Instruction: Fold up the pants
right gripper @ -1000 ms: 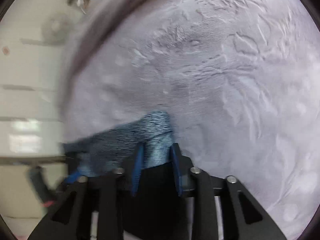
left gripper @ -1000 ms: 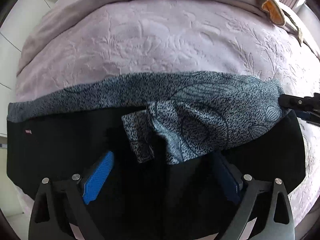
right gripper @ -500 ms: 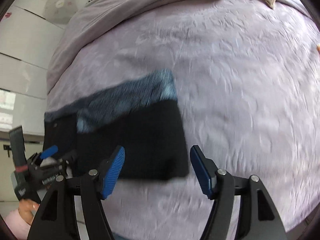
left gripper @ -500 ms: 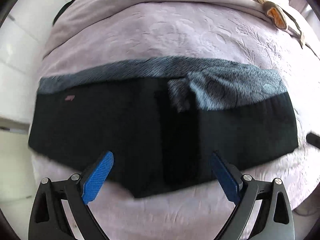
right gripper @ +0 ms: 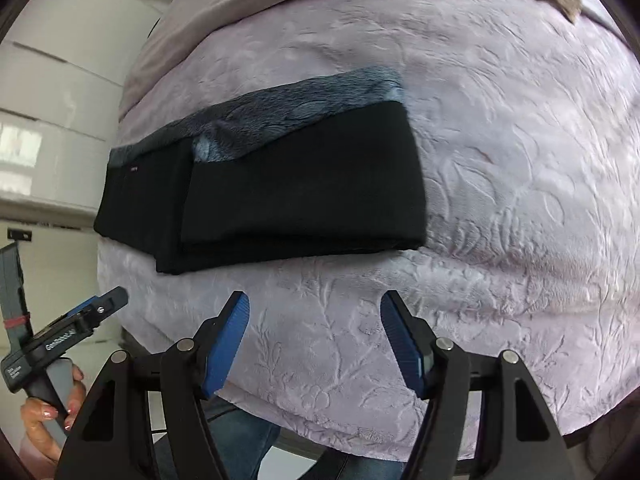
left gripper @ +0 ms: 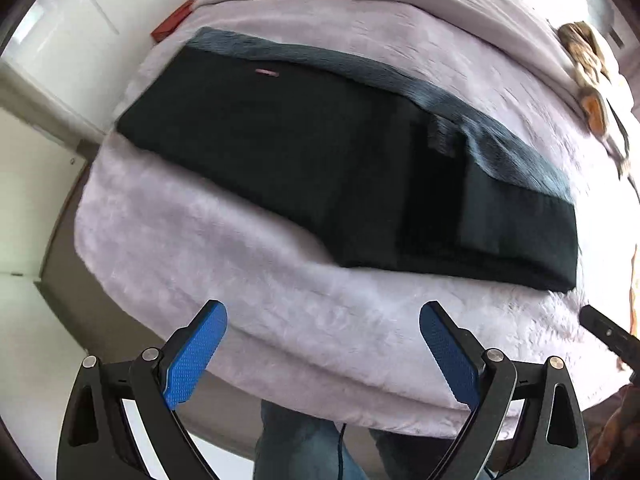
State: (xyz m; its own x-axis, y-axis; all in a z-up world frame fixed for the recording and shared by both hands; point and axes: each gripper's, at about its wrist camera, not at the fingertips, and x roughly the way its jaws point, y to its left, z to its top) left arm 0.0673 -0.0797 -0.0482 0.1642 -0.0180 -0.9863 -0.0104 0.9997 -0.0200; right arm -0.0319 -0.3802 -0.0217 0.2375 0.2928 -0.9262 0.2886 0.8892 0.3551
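The black pants (left gripper: 320, 160) lie folded in a long flat band across the lilac bedspread, with a grey-blue patterned lining showing along the far edge. They also show in the right wrist view (right gripper: 288, 184). My left gripper (left gripper: 320, 354) is open and empty, above the bed's front edge, short of the pants. My right gripper (right gripper: 314, 338) is open and empty, also short of the pants, toward their right end. The left gripper shows at the lower left of the right wrist view (right gripper: 72, 332).
The embossed lilac bedspread (right gripper: 500, 160) covers the bed. A stuffed toy (left gripper: 592, 76) lies at the far right near the pillows. White cabinets (left gripper: 72, 40) stand to the left. The person's jeans-clad legs (left gripper: 304, 440) are below the bed edge.
The right gripper let go of the pants and opened. Both grippers pulled back from the pants toward the bed's front edge. The pants now lie folded flat.
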